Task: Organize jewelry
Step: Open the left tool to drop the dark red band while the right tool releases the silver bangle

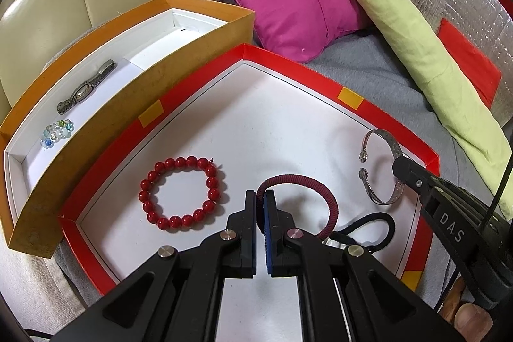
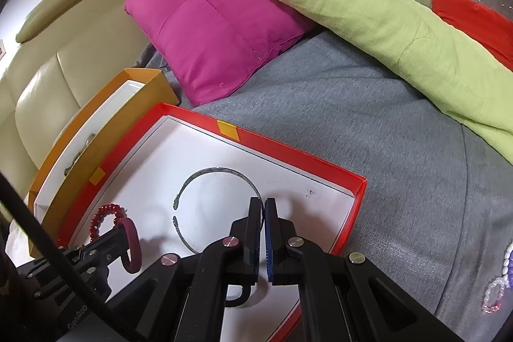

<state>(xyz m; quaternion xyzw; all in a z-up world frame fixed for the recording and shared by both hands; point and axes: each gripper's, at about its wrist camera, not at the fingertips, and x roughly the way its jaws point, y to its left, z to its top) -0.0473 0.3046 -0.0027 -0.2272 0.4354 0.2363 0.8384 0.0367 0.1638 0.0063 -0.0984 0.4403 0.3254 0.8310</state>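
**A:** Where do your two tools stand against the red tray?

**B:** Both are over it. Your left gripper has its jaws drawn nearly together, pinching the end of the maroon cord bracelet, whose loop curves away to the right above the tray's white floor. Your right gripper is likewise closed to a thin slit at the rim of the silver cuff bangle, near the tray's right wall; whether it truly has hold of the metal, I cannot tell.

**A:** And the other pieces?

**B:** The red bead bracelet lies flat in the tray, left of your left gripper. Just beyond the tray's left wall sits the orange box, touching it; inside are a metal watch and a cluster of glass beads. Well off the tray's right side, on the grey blanket, lie pale pink and lilac bead bracelets.
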